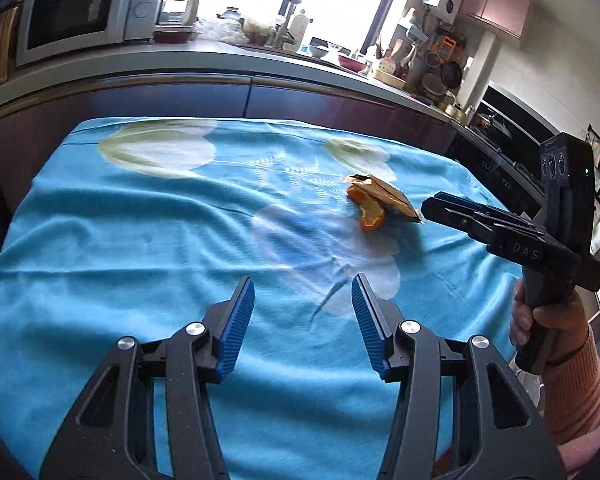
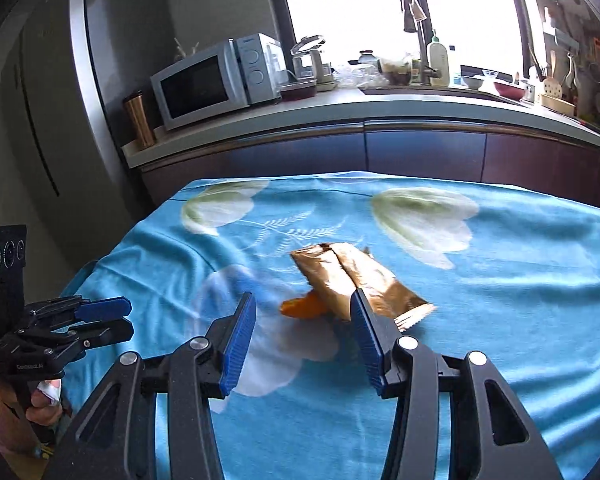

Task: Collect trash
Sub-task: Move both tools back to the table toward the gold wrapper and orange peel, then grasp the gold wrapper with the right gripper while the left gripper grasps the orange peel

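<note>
Wrapper (image 2: pixel 354 280) and orange peel (image 2: pixel 300 306) on the blue cloth (image 2: pixel 520 300).
The wrapper lies partly over the peel, near the cloth's middle. The right gripper (image 2: pixel 303 312) hovers just beside the wrapper, jaws spread and empty. The left gripper (image 1: pixel 303 292) hangs well apart from the wrapper, jaws also spread, empty. A microwave (image 2: pixel 216 80) stands on the counter beyond.

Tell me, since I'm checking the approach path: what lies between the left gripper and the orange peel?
Only bare blue floral tablecloth separates the left gripper from the curled orange peel, as the left wrist view shows.
</note>
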Demonstrator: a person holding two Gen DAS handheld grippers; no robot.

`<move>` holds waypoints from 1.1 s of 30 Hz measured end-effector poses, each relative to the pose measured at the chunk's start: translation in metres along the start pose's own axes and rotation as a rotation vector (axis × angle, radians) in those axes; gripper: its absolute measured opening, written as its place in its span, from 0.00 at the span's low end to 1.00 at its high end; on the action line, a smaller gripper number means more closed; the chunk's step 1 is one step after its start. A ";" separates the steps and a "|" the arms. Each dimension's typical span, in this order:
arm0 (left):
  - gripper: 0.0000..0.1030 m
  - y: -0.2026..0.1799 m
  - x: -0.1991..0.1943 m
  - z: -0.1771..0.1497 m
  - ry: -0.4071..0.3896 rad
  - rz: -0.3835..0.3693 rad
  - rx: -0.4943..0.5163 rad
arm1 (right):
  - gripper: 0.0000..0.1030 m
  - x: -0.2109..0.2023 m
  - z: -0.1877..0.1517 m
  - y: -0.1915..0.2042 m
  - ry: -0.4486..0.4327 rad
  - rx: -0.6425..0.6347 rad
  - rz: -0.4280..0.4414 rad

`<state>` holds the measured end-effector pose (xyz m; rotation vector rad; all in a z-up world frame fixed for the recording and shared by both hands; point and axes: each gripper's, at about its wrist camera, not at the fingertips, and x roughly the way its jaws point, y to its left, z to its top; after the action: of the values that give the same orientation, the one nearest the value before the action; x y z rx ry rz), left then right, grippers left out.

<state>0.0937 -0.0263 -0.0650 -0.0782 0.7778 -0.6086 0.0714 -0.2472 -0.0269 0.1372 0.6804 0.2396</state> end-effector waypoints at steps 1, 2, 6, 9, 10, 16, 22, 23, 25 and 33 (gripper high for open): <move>0.48 -0.005 0.007 0.003 0.010 -0.008 0.010 | 0.47 0.001 0.000 -0.004 0.002 -0.001 -0.015; 0.48 -0.011 0.013 0.006 0.018 -0.016 0.020 | 0.47 0.002 0.000 -0.007 0.006 -0.005 -0.027; 0.48 -0.029 0.035 0.019 0.042 -0.034 0.056 | 0.48 0.008 -0.003 -0.016 0.033 -0.026 -0.051; 0.48 -0.040 0.051 0.028 0.062 -0.035 0.075 | 0.48 0.013 -0.006 -0.020 0.053 -0.046 -0.066; 0.48 -0.043 0.057 0.030 0.070 -0.035 0.076 | 0.48 0.015 -0.007 -0.021 0.057 -0.051 -0.069; 0.47 -0.055 0.087 0.041 0.112 -0.037 0.081 | 0.49 0.024 -0.006 -0.023 0.076 -0.094 -0.098; 0.43 -0.060 0.109 0.050 0.148 -0.045 0.075 | 0.49 0.031 -0.006 -0.025 0.105 -0.136 -0.117; 0.42 -0.061 0.111 0.051 0.150 -0.047 0.077 | 0.49 0.031 -0.006 -0.026 0.107 -0.145 -0.122; 0.39 -0.064 0.115 0.053 0.155 -0.049 0.078 | 0.49 0.032 -0.006 -0.026 0.112 -0.159 -0.123; 0.17 -0.071 0.123 0.054 0.161 -0.064 0.086 | 0.29 0.031 -0.004 -0.033 0.113 -0.157 -0.099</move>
<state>0.1637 -0.1596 -0.0848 0.0253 0.9059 -0.7150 0.0982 -0.2703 -0.0551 -0.0609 0.7758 0.2059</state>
